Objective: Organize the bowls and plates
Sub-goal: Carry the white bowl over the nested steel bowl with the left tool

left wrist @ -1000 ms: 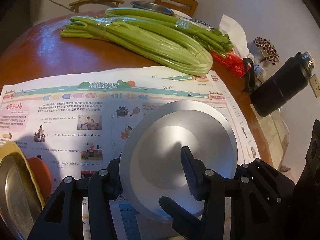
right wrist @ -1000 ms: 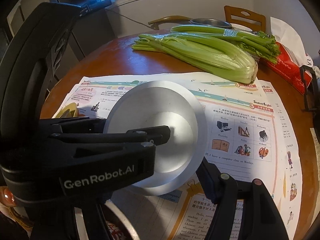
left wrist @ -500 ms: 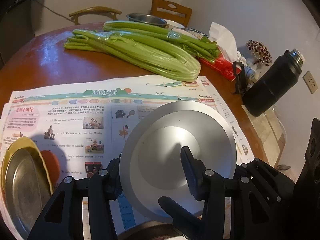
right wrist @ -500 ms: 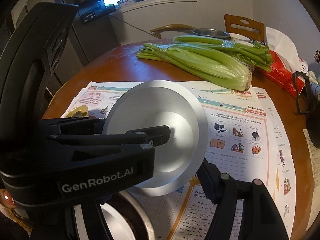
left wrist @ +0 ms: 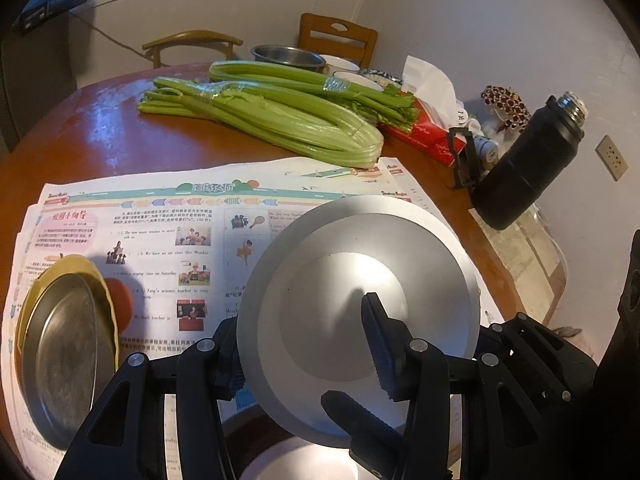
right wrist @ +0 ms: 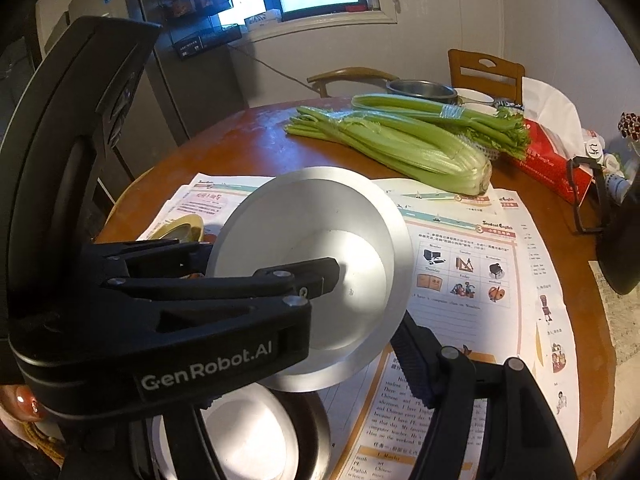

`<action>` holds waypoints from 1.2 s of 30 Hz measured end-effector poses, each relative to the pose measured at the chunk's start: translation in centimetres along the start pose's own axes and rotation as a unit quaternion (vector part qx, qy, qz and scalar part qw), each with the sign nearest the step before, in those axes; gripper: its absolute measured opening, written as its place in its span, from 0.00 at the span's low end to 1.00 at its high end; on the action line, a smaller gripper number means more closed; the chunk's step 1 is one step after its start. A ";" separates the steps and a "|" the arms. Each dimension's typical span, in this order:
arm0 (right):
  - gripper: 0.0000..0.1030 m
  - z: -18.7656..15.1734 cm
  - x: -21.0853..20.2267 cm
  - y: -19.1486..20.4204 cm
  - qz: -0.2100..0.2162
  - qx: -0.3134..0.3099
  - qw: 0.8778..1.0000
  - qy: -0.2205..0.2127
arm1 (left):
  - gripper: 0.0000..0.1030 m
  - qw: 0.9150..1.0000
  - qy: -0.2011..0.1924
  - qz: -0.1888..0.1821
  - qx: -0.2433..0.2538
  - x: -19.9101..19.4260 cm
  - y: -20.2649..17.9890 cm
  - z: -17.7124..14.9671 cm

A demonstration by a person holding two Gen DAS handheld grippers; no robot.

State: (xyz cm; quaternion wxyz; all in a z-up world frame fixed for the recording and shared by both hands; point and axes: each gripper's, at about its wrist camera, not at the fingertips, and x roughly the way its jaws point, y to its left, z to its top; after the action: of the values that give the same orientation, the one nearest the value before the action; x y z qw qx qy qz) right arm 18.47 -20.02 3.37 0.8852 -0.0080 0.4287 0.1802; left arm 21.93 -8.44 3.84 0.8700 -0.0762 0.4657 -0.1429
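Note:
My left gripper (left wrist: 308,344) is shut on a silver metal bowl (left wrist: 360,308), held tilted on edge above the table, its underside facing the camera. The same bowl (right wrist: 316,264) and left gripper (right wrist: 320,280) fill the right wrist view. A second metal bowl (right wrist: 256,436) with a pale inside sits directly below it; its rim shows in the left wrist view (left wrist: 296,460). A steel plate on a yellow plate (left wrist: 64,344) lies at the left. Of my right gripper only the right finger (right wrist: 416,348) shows, empty.
Newspaper sheets (left wrist: 160,232) cover the near part of the round wooden table (left wrist: 80,140). Celery bunches (left wrist: 272,116), a steel bowl (left wrist: 288,56), white bowls, a red tissue pack (left wrist: 424,136) and a black flask (left wrist: 528,168) stand behind. Chairs stand at the far edge.
Both grippers rose and pulled back with the held bowl. The bowl below and more of the plate stack at left came into view.

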 end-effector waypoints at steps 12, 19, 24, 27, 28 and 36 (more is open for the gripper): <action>0.68 -0.8 -3.1 1.6 -0.009 -0.014 1.000 -0.022 | 0.50 1.000 -0.028 0.003 0.008 -3.3 -1.1 -1.1; 0.68 -1.2 -4.5 2.3 -0.011 -0.018 0.999 -0.033 | 0.50 0.999 -0.037 0.003 0.010 -4.8 -1.6 -1.8; 0.68 -1.6 -5.3 2.8 -0.009 -0.023 0.999 -0.037 | 0.50 0.999 -0.043 0.004 0.011 -5.9 -1.8 -2.7; 0.68 -1.9 -5.9 3.2 -0.010 -0.024 0.999 -0.040 | 0.50 0.999 -0.043 0.005 0.011 -6.6 -2.0 -3.2; 0.68 -2.0 -6.1 3.3 -0.011 -0.025 0.999 -0.041 | 0.50 0.999 -0.044 0.005 0.012 -6.8 -2.1 -3.3; 0.68 -2.7 -8.2 4.2 -0.009 -0.032 0.998 -0.057 | 0.50 0.998 -0.054 0.004 0.011 -8.7 -2.4 -4.4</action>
State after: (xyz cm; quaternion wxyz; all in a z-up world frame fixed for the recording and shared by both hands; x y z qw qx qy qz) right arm 10.41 -19.09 8.44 0.9091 -0.0304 0.3716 0.1858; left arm 13.32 -7.98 8.90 0.8950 -0.0724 0.4171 -0.1405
